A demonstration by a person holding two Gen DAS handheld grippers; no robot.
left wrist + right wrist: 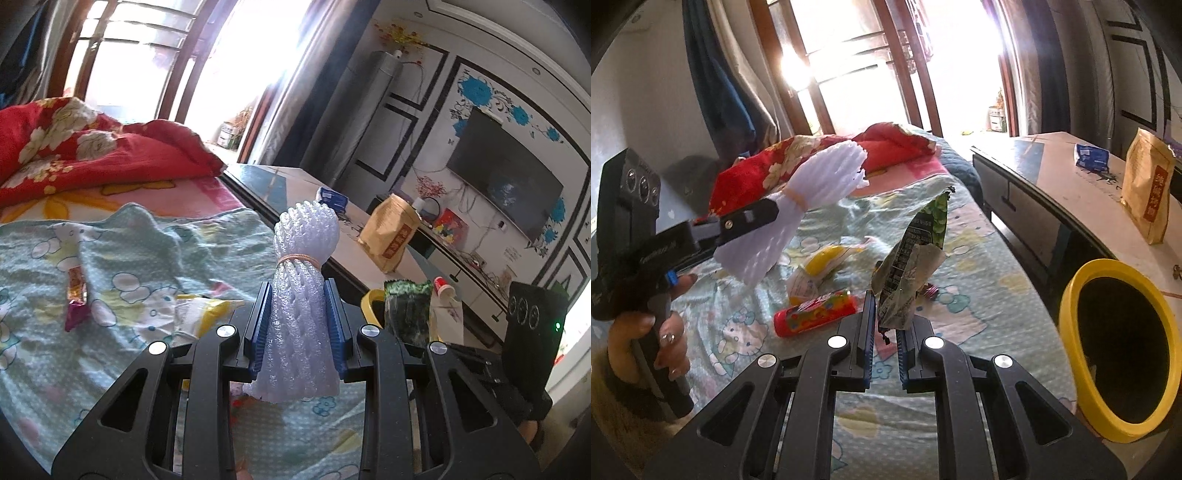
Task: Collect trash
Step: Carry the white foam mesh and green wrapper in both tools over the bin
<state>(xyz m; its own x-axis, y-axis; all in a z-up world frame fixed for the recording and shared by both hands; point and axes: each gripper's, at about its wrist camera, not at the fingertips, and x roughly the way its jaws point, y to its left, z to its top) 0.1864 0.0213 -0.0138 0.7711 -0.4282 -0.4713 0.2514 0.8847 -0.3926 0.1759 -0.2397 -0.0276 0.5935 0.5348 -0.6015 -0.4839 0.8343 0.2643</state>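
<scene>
A: Starting at our left gripper [298, 325], what do we have?

B: Its blue pads are clamped on a white foam net bundle [301, 295] tied with a rubber band, lifted above the bed. From the right wrist view we see the same bundle [798, 206] sticking out of the gripper [764, 214], with a hand [652, 339] wrapped round the handle.

A: And our right gripper [886, 332]?

B: Its fingers are pinched on the lower edge of a torn green snack wrapper [916, 254], which stands up from them. In the left view that wrapper [406, 306] shows just in front of the yellow-rimmed bin [370, 301].

A: Where is the bin from the right?

B: The bin [1071, 306] sits just right of the gripper, beside the bed, its dark mouth facing us.

A: What lies on the blanket [964, 236]?

B: A red tube-shaped wrapper [816, 314] close to the left finger, a yellow and white wrapper [820, 269] beyond it, and in the left view a small red and purple candy wrapper [77, 295] well apart to the left.

A: Farther out?

B: A red floral quilt [812, 162] at the head of the bed, and a tan paper bag [1148, 192] on the table [1063, 177].
</scene>
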